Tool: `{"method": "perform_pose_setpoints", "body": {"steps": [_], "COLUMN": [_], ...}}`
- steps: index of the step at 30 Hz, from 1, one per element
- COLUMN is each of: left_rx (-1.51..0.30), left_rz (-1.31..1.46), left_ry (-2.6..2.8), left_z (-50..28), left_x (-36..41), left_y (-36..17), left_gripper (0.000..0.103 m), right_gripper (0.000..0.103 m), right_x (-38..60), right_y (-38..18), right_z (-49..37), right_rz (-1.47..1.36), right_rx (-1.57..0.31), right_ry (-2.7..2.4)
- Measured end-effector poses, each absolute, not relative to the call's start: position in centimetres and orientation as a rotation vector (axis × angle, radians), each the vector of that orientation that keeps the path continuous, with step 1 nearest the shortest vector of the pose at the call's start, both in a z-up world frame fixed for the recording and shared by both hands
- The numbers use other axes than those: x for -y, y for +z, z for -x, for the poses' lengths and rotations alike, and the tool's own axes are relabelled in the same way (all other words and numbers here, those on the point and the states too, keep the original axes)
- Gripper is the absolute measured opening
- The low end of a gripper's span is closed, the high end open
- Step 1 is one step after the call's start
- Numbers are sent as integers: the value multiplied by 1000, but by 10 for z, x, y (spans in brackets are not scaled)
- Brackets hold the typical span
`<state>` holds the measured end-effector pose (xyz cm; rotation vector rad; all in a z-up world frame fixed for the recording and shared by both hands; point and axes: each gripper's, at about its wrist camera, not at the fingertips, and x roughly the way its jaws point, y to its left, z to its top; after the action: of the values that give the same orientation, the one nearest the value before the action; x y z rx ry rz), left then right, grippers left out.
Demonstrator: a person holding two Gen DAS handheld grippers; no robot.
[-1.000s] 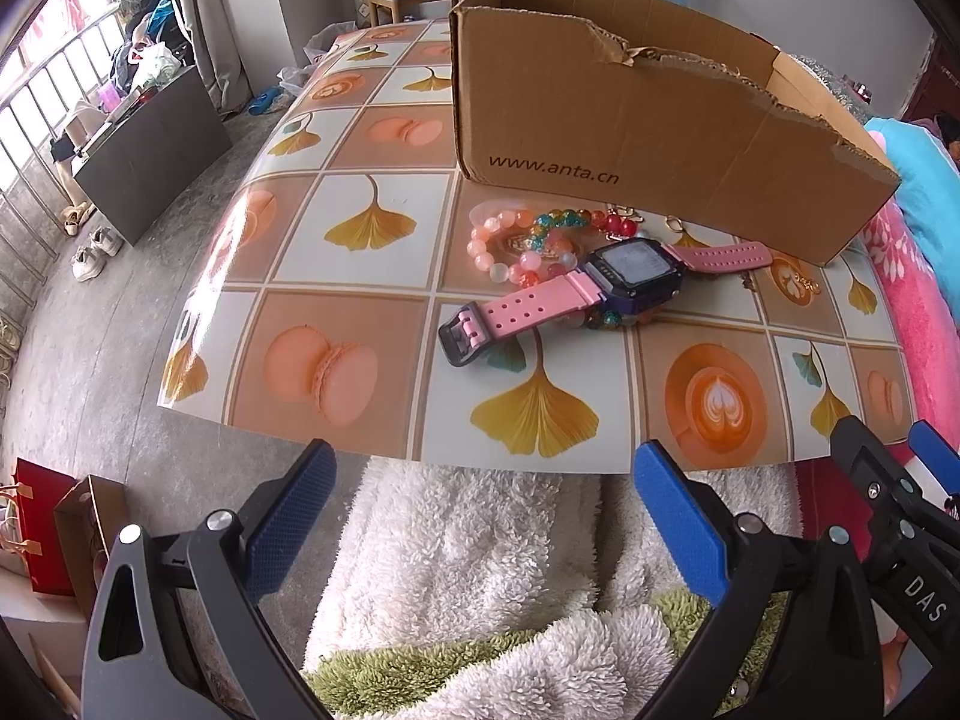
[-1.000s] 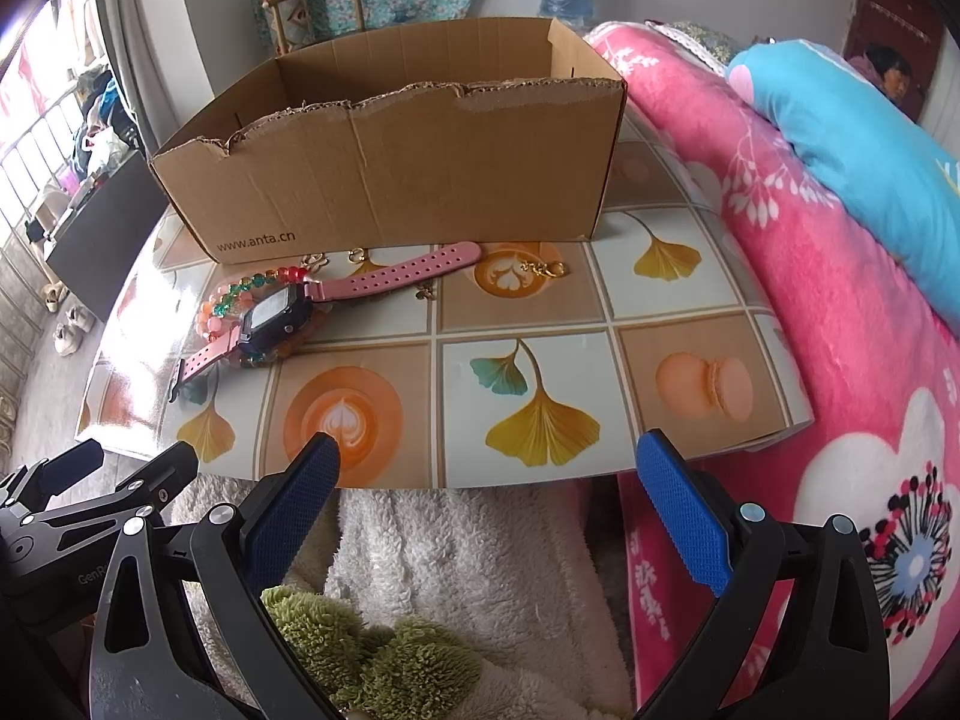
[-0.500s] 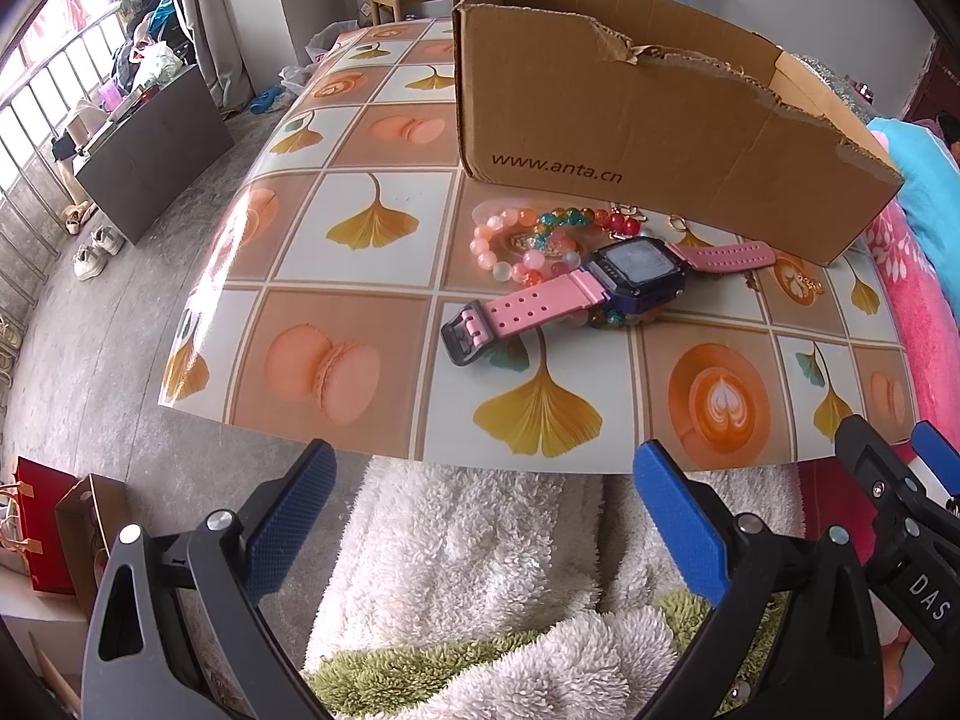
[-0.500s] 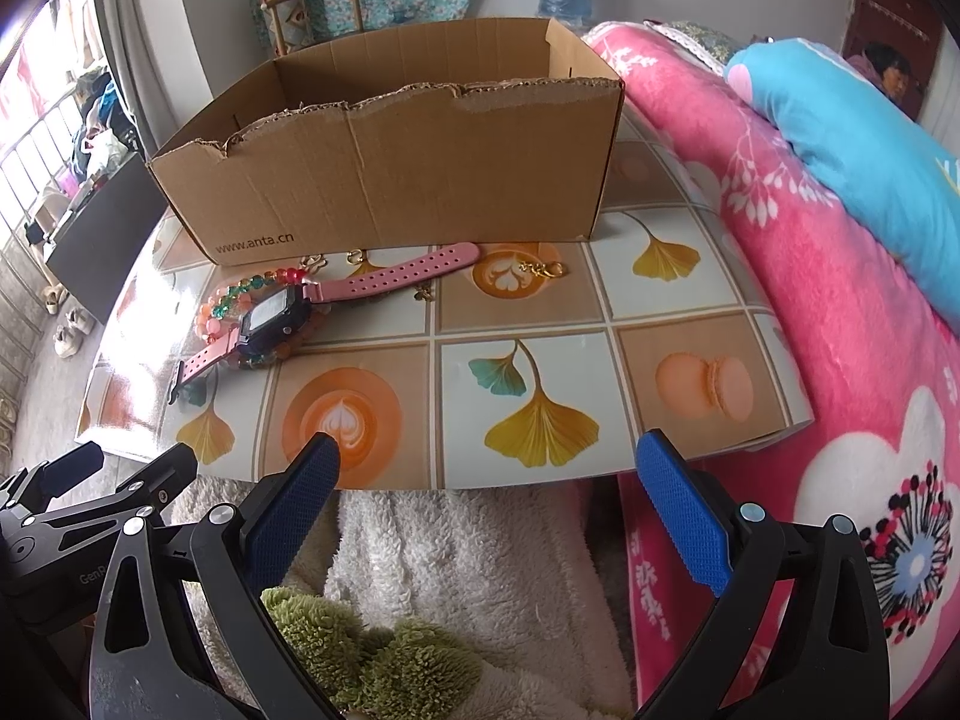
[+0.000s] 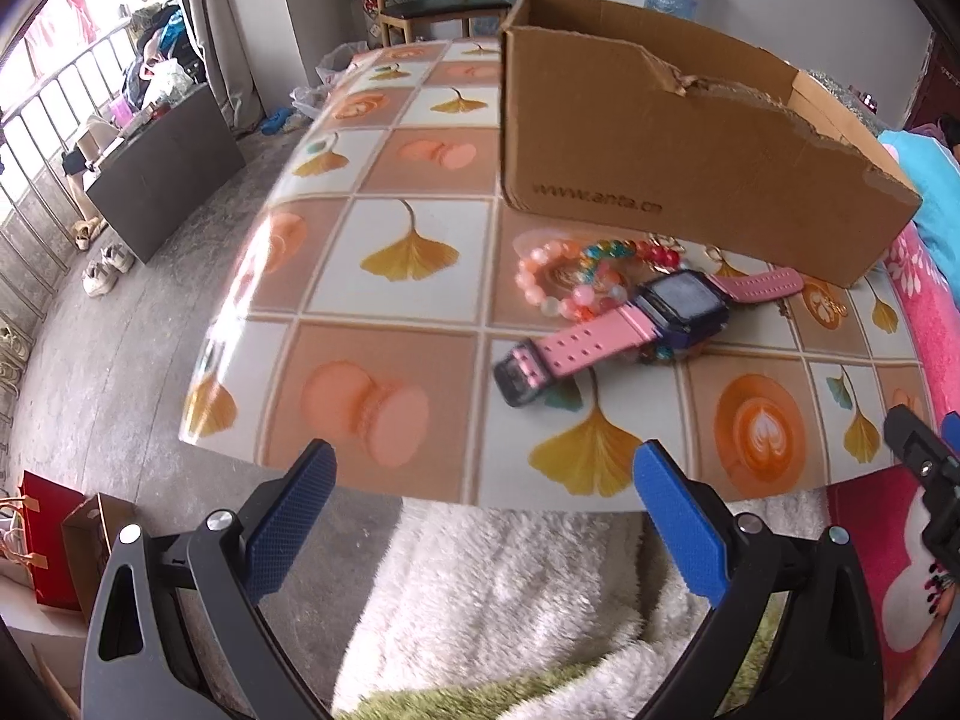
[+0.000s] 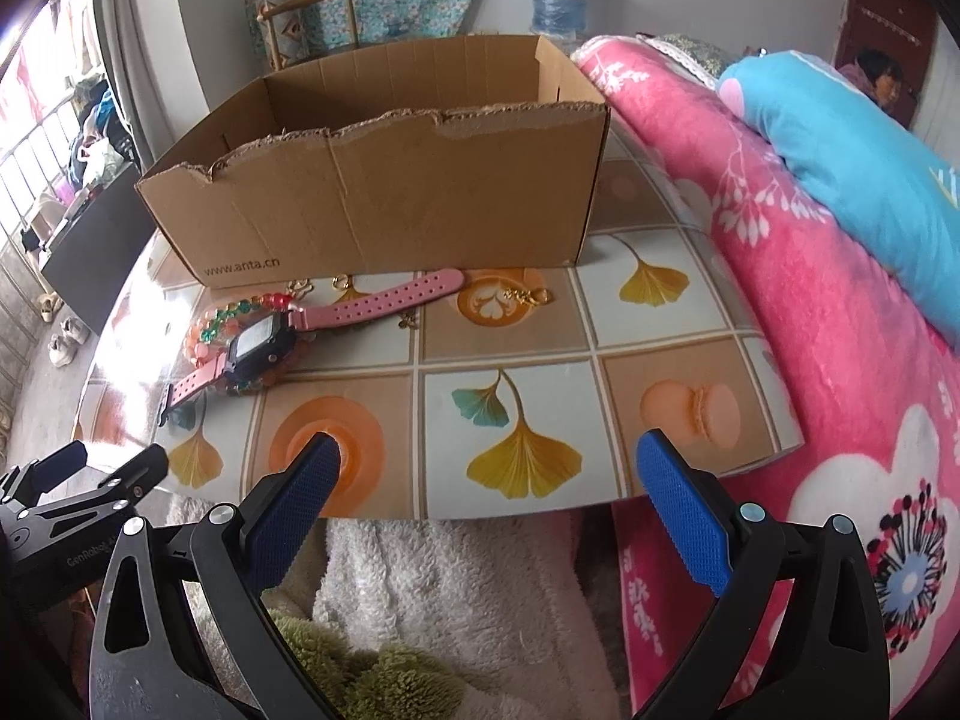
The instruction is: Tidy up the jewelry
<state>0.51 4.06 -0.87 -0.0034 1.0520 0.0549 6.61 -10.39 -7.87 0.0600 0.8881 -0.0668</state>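
A pink-strapped watch (image 5: 654,315) (image 6: 264,348) lies across beaded bracelets (image 5: 570,273) (image 6: 225,318) on the patterned table (image 5: 384,252) (image 6: 516,354), just in front of an open cardboard box (image 5: 678,156) (image 6: 384,204). Small gold charms (image 6: 528,296) lie near the box's front wall. My left gripper (image 5: 480,516) hangs open at the table's near edge, short of the watch. My right gripper (image 6: 486,498) is open too, over the near edge, right of the watch. Nothing sits between either pair of fingers.
A pink floral blanket (image 6: 780,276) and a blue pillow (image 6: 852,162) border the table's right side. A white fluffy rug (image 5: 510,600) lies below the near edge. A chair (image 5: 438,6) and a water jug (image 6: 558,0) stand behind the box.
The left gripper has moved forward and a little left toward the table, so the watch and box look closer. The right gripper has edged forward slightly. The jewelry has not moved.
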Motion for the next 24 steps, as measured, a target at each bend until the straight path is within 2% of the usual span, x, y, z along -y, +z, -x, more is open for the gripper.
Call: {"method": "perform_pose_setpoints", "body": {"steps": [13,22,24], "left_rx": [-871,-886,-896], "left_rz": [105,51,-6], "left_ry": [-259,-347,-378], "left_z": [-15,-36,-39], "left_x": [-79,-66,-58], "left_y": [-5,-9,-12], "left_gripper": [97,97,97], "right_gripper": [95,94,91], "right_x": [79,70,71], "right_y": [-72,-80,-80], "right_z": [-94,-117,-122], "right_rz": [-9,-112,-147], "right_rx": [-844,-921,-936], "right_ry": [109,179,187]}}
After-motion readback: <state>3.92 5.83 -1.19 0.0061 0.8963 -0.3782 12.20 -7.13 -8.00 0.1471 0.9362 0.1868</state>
